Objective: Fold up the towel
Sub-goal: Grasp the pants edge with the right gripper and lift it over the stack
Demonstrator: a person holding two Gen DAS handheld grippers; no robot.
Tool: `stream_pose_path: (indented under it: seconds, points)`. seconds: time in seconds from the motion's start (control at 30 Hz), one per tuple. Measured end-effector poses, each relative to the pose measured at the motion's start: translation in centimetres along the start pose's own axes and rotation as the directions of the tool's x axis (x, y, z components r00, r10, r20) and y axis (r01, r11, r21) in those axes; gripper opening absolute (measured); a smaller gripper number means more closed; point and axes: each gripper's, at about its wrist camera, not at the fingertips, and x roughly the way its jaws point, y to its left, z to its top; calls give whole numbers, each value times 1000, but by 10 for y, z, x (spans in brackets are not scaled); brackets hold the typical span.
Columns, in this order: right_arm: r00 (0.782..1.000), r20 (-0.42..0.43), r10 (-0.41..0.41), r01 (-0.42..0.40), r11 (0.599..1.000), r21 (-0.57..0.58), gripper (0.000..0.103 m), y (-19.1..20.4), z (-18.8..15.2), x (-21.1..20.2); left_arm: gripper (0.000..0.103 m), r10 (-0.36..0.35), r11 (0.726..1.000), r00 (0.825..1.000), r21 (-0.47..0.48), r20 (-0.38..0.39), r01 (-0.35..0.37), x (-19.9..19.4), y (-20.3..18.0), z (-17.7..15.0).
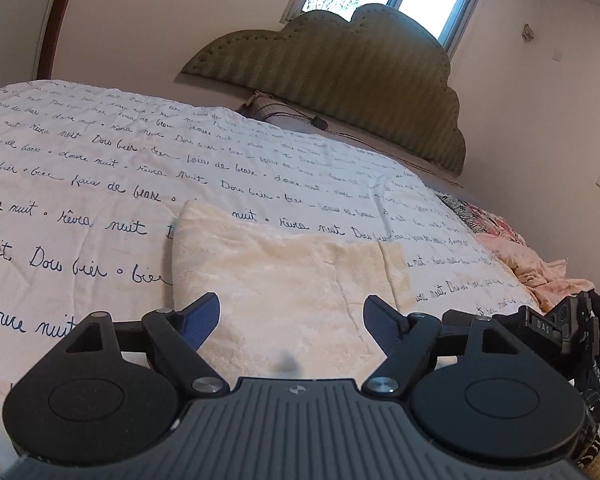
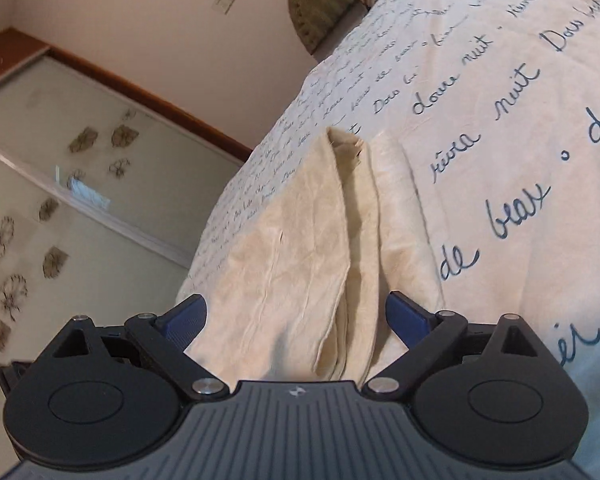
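A cream towel [image 1: 284, 280] lies folded on the bed, flat on the white cover with blue script. My left gripper [image 1: 291, 312] hangs just above its near edge, jaws wide apart, nothing pressed between the blue pads. In the right wrist view the same towel [image 2: 300, 248] shows stacked layers with a folded edge running away from me. My right gripper [image 2: 296, 314] is open too, its fingers standing on either side of the towel's near end without pressing on it. The right gripper's black body [image 1: 556, 324] shows at the right edge of the left wrist view.
The bed cover [image 1: 100, 200] spreads wide around the towel. A green padded headboard [image 1: 340, 80] and a window stand behind. Crumpled pink bedding [image 1: 540, 272] lies at the bed's right side. A wardrobe with flower-patterned sliding doors [image 2: 60, 200] stands beyond the bed's far edge.
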Motion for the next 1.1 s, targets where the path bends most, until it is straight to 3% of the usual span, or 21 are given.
stream_pose_path:
  seconds: [0.03, 0.1, 0.17, 0.23, 0.3, 0.37, 0.43, 0.53, 0.63, 0.77, 0.83, 0.97, 1.1]
  points:
    - [1000, -9, 3, -3, 1000, -10, 93, 3, -3, 1, 80, -1, 1000, 1000, 0, 0, 1, -2, 1, -1]
    - [999, -38, -20, 18, 998, -53, 63, 8, -9, 5, 80, -13, 1000, 1000, 26, 2, 13, -5, -1, -3]
    - [995, -45, -90, 84, 989, -124, 22, 13, -7, 12, 80, -26, 996, 1000, 87, -13, 27, -8, -8, -7]
    - [996, -59, -59, 53, 993, -107, 19, 10, -4, 13, 80, -39, 979, 999, 197, -38, 45, -12, -20, -14]
    - [998, -44, -40, 34, 991, -132, 17, 21, 1, 8, 81, -17, 942, 999, 333, -29, 26, -18, -35, -26]
    - [1000, -13, 23, -24, 991, -135, 16, 36, 9, 2, 81, 33, 879, 999, 476, 22, -40, -22, -52, -43]
    - [995, 20, 94, -90, 985, -147, 16, 56, 20, 0, 86, 69, 794, 995, 599, 73, -99, -22, -67, -61]
    - [986, 37, 164, -156, 976, -152, 16, 79, 35, 8, 91, 111, 712, 985, 680, 133, -172, -19, -79, -80]
    - [978, 42, 206, -197, 969, -149, 16, 93, 47, 19, 91, 181, 674, 967, 694, 180, -255, -13, -77, -89]
    - [969, 61, 241, -231, 963, -136, 16, 97, 55, 22, 88, 304, 676, 925, 633, 228, -378, -2, -57, -85]
    - [967, 74, 245, -234, 964, -128, 16, 96, 57, 20, 76, 340, 690, 914, 602, 221, -402, 2, -48, -81]
    - [971, 104, 216, -204, 972, -113, 16, 86, 56, 15, 63, 326, 753, 929, 547, 174, -367, -4, -37, -73]
    - [985, 112, 129, -122, 990, -65, 16, 54, 39, 5, 61, 318, 772, 945, 558, 77, -305, 2, -28, -79]
